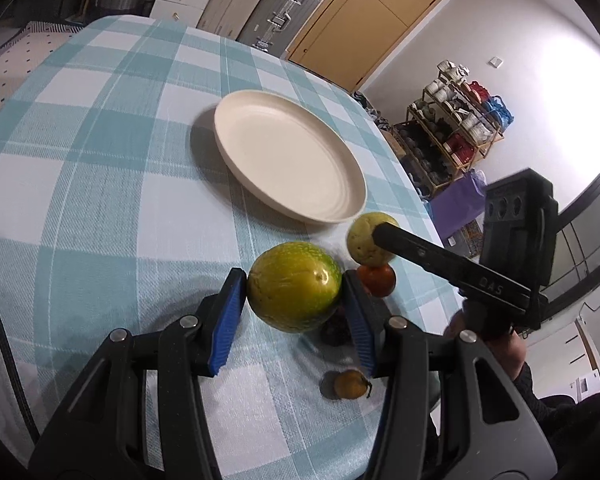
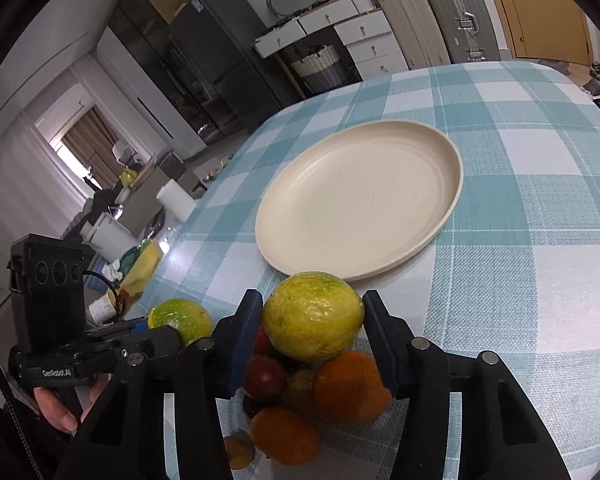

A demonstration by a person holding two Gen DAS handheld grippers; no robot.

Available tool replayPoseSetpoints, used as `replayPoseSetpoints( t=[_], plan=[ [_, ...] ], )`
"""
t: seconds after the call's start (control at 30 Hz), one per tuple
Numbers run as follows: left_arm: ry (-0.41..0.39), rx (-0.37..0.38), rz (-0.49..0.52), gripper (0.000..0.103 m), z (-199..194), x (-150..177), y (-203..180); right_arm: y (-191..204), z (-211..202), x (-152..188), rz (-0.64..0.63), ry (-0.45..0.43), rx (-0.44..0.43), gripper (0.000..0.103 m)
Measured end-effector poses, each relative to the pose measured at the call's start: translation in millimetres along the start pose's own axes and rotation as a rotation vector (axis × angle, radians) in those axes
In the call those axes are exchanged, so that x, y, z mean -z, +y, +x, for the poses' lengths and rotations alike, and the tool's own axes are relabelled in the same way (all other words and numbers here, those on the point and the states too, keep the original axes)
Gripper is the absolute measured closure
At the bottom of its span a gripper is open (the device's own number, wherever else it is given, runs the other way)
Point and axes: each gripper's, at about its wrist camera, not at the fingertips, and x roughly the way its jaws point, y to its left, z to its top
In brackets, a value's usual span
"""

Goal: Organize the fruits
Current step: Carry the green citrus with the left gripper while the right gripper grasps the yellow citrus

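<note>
While both tongs are gripping fruit, the cream plate [image 2: 428, 216] is sitting bare mid-frame.
Left tongs [image 1: 294, 300] are clamping a green-yellow fruit [image 1: 294, 286]; right tongs [image 2: 312, 332] are pinching a paler yellow fruit [image 2: 314, 316] over the lower-centre pile.

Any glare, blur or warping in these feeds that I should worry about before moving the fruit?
Left wrist view: fisheye bends the table edge; plate casts a soft shadow; corners dark. Right wrist view: glare on the tablecloth at left; nearest orange fruit is blurred.

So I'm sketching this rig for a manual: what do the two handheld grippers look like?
Both are black plastic clamp-style frames with silver rivets and ribbed blue pads lining the jaws. The left gripper and the right gripper each carry a boxy black camera block on top, and white lettering runs along the side bar. A dark sleeve shows.
</note>
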Motion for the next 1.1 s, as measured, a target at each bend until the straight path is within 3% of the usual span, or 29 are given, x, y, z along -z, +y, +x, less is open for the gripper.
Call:
replayPoseSetpoints(
  t=[0.3, 0.6, 1.1],
  plan=[
    [-0.043, 0.0, -0.018, 0.057, 0, -43, 1, 1, -23, -16, -0.006, -0.073, -0.04, 0.05],
    [-0.04, -0.011, 0.001, 0.057, 29, -106, -8, -5, -25, -58, -0.048, -0.112, -0.039, 0.05],
    [0.041, -0.025, -0.042, 0.057, 120, -192, 1, -42, 21, -133, -0.038, -0.114, -0.018, 0.05]
  ],
)
